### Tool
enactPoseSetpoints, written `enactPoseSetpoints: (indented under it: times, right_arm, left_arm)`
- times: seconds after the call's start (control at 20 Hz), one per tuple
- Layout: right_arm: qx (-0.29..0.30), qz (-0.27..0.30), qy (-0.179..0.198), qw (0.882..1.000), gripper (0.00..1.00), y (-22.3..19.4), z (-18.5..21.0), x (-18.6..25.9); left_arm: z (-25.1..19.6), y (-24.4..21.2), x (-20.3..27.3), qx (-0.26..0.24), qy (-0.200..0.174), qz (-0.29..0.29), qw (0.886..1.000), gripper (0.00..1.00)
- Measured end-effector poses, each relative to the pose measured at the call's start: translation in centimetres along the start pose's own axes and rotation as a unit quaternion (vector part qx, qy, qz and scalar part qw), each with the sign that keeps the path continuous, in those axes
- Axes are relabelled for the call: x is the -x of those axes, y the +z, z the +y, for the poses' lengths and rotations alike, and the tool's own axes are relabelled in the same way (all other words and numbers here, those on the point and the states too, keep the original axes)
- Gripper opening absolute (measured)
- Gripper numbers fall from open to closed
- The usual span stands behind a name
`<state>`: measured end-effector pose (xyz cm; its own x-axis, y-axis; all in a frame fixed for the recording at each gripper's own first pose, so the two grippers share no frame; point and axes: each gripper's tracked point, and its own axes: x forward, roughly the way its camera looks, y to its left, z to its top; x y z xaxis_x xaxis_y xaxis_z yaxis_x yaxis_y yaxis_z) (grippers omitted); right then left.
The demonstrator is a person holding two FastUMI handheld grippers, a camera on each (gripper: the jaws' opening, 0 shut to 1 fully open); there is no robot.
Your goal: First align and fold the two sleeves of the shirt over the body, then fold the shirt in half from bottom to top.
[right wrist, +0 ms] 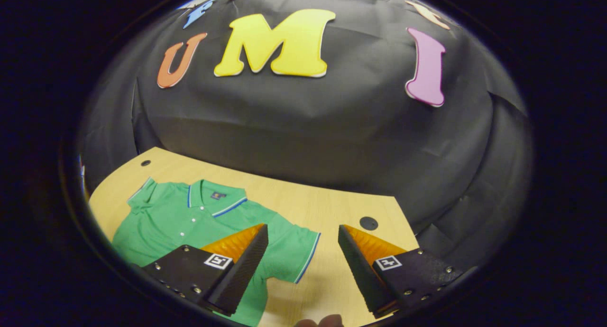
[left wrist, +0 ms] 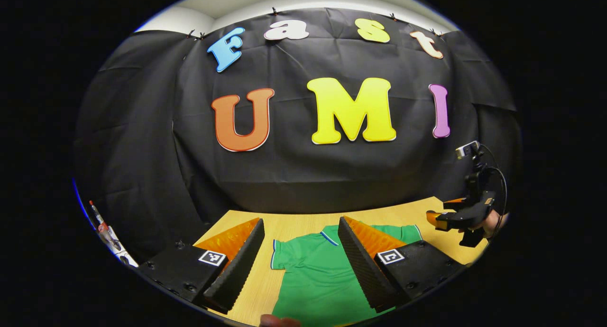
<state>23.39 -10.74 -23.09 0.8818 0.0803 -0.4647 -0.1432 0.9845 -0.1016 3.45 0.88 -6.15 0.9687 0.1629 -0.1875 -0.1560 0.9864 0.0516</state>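
A green polo shirt with blue-and-white trim lies flat, front up, on the wooden table. My left gripper hovers open above the shirt's left side, its fingers straddling the collar and left sleeve, with nothing between them. Off to the right, above the table's edge, a hand holds my right gripper. In the right gripper view the shirt spreads out at the left, collar toward the wall. My right gripper is open over the shirt's right sleeve and bare table, holding nothing.
The black cloth wall rises just behind the table. Two dark round holes sit in the tabletop near its back edge. Some pens stand at the far left. A fingertip shows at the bottom edge.
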Motion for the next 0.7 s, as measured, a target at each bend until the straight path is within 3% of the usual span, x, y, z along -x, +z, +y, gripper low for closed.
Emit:
enactPoseSetpoints:
  times: [0.45, 0.7]
  right_arm:
    - [-0.022, 0.061, 0.017, 0.998, 0.94, -5.3, -0.4, -9.8]
    - [-0.034, 0.078, 0.025, 0.996, 0.93, -7.0, 0.1, -12.7]
  left_arm:
    - [-0.7, -3.2, -0.7, -0.012, 0.03, 0.032, 0.999, 1.0]
    - [-0.7, -4.8, -1.1, -0.002, 0.039, 0.053, 0.998, 1.0]
